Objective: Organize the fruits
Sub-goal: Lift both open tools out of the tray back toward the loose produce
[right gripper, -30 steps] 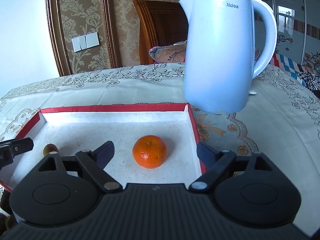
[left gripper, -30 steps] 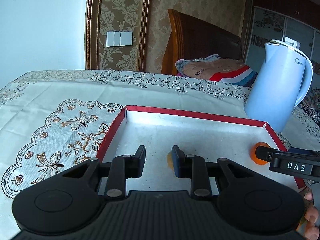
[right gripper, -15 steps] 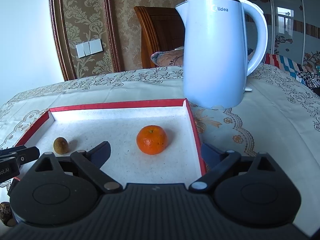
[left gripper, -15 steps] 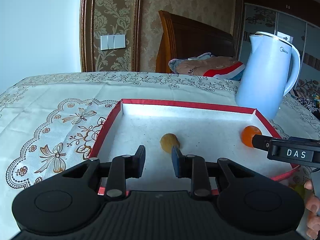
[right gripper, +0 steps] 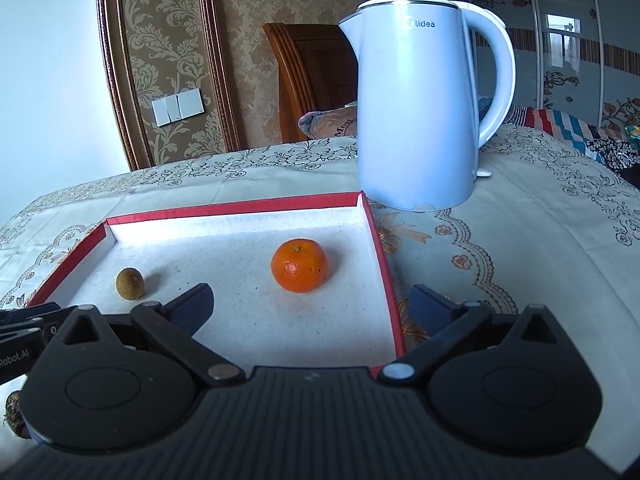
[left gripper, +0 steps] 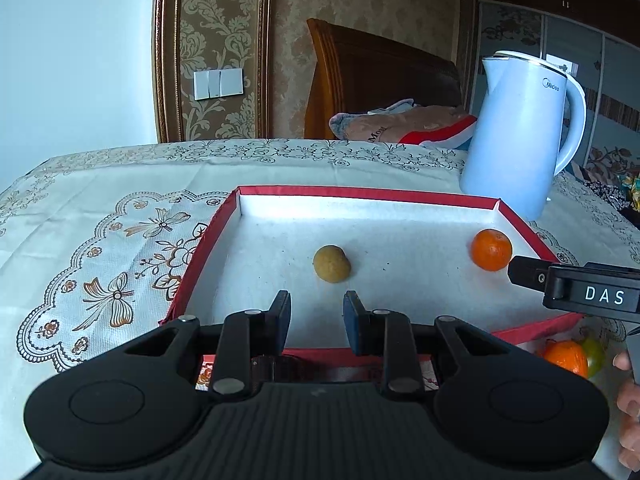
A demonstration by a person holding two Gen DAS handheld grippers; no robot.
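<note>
left gripper clenched on nothing; right gripper opening, empty (tangerine and longan lie apart in the red-rimmed tray).

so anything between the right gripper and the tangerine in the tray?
Nothing visible. The tangerine sits on bare tray floor ahead of the right gripper, whose jaws are opening with nothing between them. The small brown fruit lies off to the left.
</note>
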